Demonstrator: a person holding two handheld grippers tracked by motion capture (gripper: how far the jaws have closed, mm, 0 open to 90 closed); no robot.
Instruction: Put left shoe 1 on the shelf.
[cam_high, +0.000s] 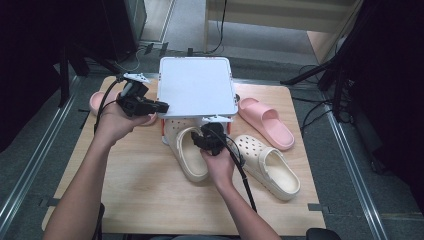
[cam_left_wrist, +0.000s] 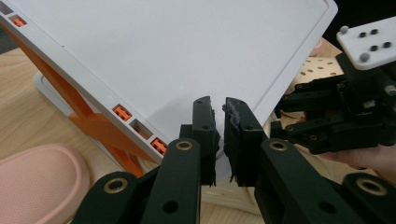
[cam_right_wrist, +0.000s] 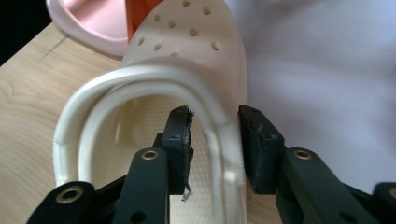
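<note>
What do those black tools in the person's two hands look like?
Each is a black tool with two blocky jaws on pinned links with brass-coloured rivets. The left tool and the right tool each carry a pale plate on top. A black cable trails from each. The forearms are bare, without sleeves.

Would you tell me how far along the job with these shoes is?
Nothing looks finished yet. The left gripper holds the white lid raised; the right gripper, fingers open, straddles the side of a cream clog, toe under the lid. The other clog and pink slippers lie outside.
</note>
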